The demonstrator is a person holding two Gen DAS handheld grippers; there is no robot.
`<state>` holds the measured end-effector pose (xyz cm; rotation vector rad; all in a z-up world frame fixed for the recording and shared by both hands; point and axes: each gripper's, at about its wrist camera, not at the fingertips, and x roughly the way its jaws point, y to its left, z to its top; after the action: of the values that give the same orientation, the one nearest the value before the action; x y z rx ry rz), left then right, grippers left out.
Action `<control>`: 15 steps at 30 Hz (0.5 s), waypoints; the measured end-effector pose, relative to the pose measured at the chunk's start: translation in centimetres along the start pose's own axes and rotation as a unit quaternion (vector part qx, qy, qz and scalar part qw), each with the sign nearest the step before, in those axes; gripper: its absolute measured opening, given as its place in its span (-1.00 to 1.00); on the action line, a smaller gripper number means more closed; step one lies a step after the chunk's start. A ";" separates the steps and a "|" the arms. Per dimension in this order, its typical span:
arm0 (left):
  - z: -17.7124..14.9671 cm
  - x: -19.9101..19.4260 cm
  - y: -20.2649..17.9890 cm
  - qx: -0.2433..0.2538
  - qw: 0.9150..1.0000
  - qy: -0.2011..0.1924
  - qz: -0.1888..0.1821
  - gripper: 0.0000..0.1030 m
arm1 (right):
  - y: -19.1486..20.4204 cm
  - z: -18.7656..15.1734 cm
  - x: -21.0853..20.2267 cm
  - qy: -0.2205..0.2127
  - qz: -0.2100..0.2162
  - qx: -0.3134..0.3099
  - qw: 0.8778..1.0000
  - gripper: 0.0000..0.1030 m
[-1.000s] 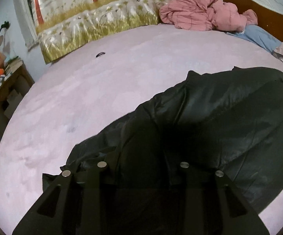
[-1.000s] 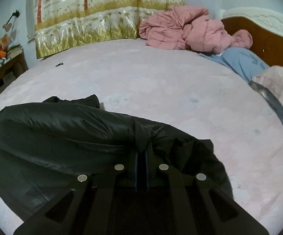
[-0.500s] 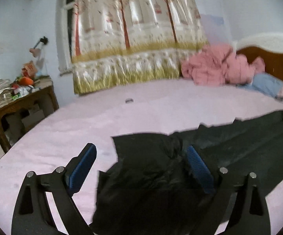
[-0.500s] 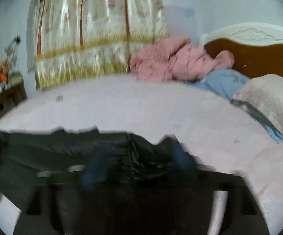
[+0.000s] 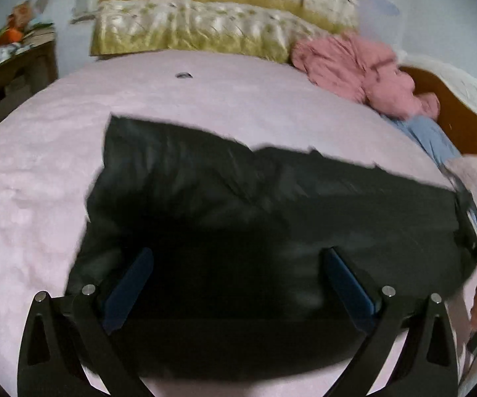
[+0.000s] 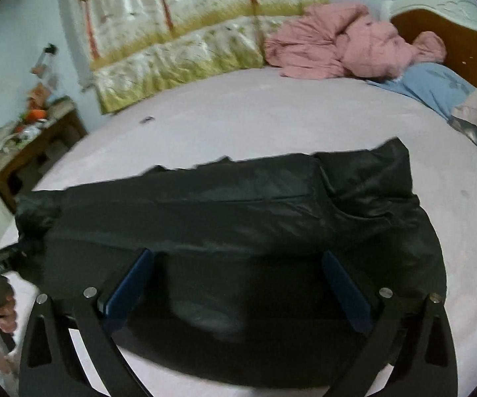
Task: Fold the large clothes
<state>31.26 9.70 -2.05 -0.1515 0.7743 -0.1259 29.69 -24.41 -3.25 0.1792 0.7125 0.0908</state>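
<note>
- Over the near edge of the bed [image 5: 33,178], the left gripper [image 5: 238,284] has its fingers spread wide, blue pads [image 5: 129,284] facing each other, nothing pinched between them.
- Under and ahead of it lies the coat [image 5: 271,205], black and puffy, spread crosswise on the pink sheet; its far edge is blurred.
- At the right border of the left view, the other gripper's dark body and a bit of hand show, touching the coat's right end.
- Over the same near edge, the right gripper [image 6: 238,284] is likewise spread wide, its pads [image 6: 344,287] apart and gripping nothing.
- From the right view the coat [image 6: 238,218] runs from the left border to past mid-bed, a thicker folded part at its right end.
- At the left border of that view, a hand [image 6: 5,311] grips a dark handle just beside the coat's left end.
- Farther out, at the far right corner of the bed [image 6: 271,112], lie a pink bundle [image 6: 347,49] and a blue cloth [image 6: 430,86], well apart from the coat.
- Along the far edge hangs a curtain [image 6: 185,33]; a small dark thing [image 6: 146,119] lies near it.
- A cluttered table [image 6: 36,135] stands at the left.
</note>
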 end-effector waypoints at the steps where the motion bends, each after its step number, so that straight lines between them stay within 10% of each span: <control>1: 0.2 0.4 0.2 -0.006 1.000 -0.003 -0.003 0.99 | -0.2 0.0 0.7 -0.002 -0.017 0.002 1.000 1.00; 15: -1.6 3.6 0.0 0.035 0.998 -0.023 0.039 1.00 | -1.0 -1.1 5.1 0.021 -0.074 -0.009 0.997 1.00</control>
<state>32.66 8.95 -5.69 -0.0577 0.7288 -0.0763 32.80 -24.51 -7.53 0.1075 0.7641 -0.0410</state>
